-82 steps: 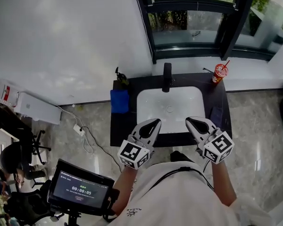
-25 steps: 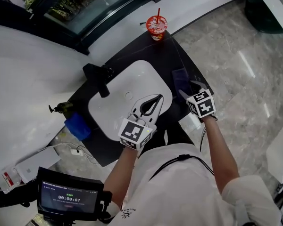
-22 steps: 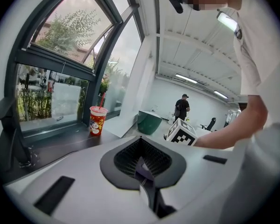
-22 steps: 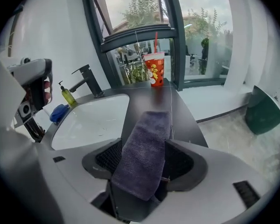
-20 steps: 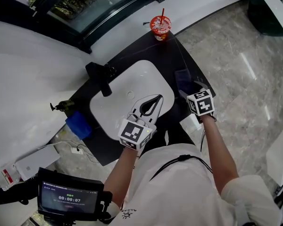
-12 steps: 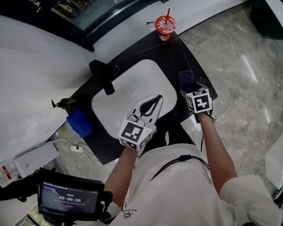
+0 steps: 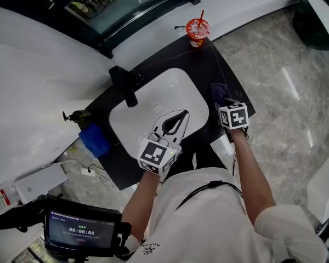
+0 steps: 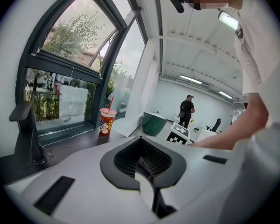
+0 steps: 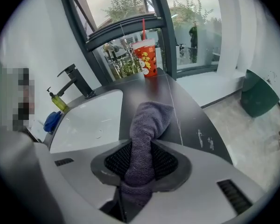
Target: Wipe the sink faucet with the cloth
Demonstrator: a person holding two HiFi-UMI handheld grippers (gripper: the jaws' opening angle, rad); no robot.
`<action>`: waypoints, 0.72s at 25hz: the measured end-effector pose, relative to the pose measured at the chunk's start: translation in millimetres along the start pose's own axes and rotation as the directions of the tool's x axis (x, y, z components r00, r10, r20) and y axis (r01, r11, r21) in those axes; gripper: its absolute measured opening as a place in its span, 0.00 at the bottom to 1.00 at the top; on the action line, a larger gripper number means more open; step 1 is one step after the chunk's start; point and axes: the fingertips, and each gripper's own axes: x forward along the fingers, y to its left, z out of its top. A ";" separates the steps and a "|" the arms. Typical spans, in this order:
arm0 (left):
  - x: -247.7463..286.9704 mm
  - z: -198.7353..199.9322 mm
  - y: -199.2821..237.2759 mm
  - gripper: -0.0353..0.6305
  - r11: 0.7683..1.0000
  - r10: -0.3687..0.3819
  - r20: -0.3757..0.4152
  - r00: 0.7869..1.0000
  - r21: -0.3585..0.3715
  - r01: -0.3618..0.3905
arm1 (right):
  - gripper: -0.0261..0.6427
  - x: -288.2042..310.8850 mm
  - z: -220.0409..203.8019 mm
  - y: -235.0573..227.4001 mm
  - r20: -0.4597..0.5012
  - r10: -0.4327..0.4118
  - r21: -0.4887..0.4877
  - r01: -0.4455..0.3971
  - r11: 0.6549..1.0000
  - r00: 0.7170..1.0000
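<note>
The black faucet (image 7: pixel 129 86) stands at the back of the white sink (image 7: pixel 153 100); it also shows in the left gripper view (image 8: pixel 30 129) and the right gripper view (image 9: pixel 77 80). A purple-grey cloth (image 7: pixel 219 92) lies on the dark counter right of the basin. My right gripper (image 7: pixel 223 100) points down onto it; its jaws have just been closing and now pinch a bunched fold of the cloth (image 9: pixel 147 134). My left gripper (image 7: pixel 186 113) hovers over the basin's near edge, shut and holding nothing (image 8: pixel 141 141).
A red drink cup with a straw (image 7: pixel 198 30) stands at the counter's far right corner. A blue sponge (image 7: pixel 94 139) and a small soap bottle (image 7: pixel 77 115) sit left of the basin. Windows run behind the counter (image 7: pixel 208 59). A person stands far off (image 8: pixel 186 108).
My right gripper has come down onto the cloth at the right of the sink and closed on it. My left gripper has stayed over the basin.
</note>
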 end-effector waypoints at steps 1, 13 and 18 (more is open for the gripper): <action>-2.5 1.5 -0.2 0.04 1.000 0.003 0.005 1.000 0.000 -0.003 | 0.21 -2.1 1.4 1.8 0.002 0.000 -0.028 0.000 1.000 1.000; -72.5 27.9 30.1 0.04 0.982 0.191 0.112 0.975 -0.013 -0.190 | 0.21 -54.2 89.8 103.3 0.146 0.261 -0.400 -0.185 0.898 0.954; -110.5 24.5 66.5 0.04 0.948 0.318 0.147 0.937 -0.029 -0.317 | 0.21 -50.4 136.5 165.2 0.166 0.376 -0.550 -0.231 0.802 0.912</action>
